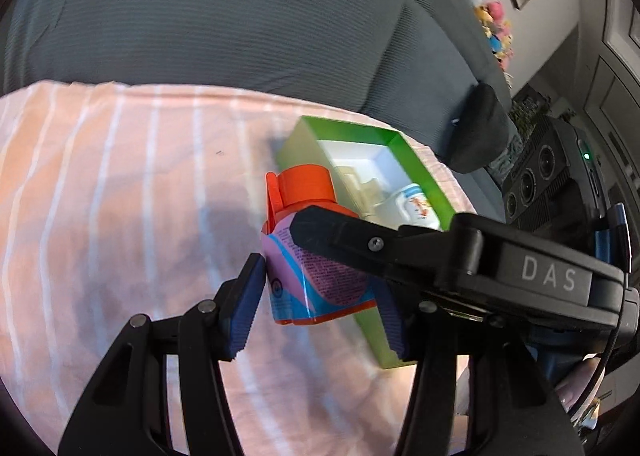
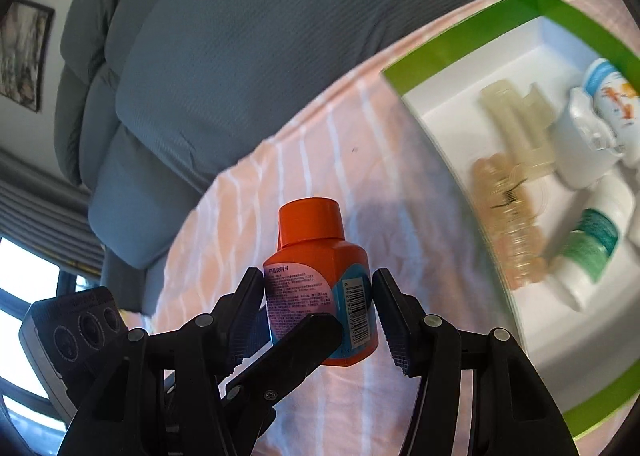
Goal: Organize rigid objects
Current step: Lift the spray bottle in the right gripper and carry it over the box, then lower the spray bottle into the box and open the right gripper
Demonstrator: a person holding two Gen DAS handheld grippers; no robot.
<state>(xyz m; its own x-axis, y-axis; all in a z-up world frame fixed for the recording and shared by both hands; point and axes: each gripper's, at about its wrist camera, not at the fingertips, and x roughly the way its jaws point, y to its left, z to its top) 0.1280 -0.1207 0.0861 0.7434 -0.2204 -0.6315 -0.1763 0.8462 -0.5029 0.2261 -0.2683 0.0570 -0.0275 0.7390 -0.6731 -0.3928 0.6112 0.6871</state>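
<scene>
While the green box (image 2: 516,11) lies open on the striped bed cover (image 1: 120,195) with a hair clip and small bottles already in it, the orange-capped bottle (image 2: 320,288) hangs just left of its near wall, raised off the cover, cap up and long axis roughly upright. Both grippers close on its body at once: the right gripper (image 2: 318,316) across the label sides, the left gripper (image 1: 320,308) lower down. The box sits to the bottle's right, on the right hand's side.

We see soft daylight, a bright window (image 2: 24,276) glaring lower left, motion blur smearing the box contents (image 2: 520,183), fisheye-bent edges.
</scene>
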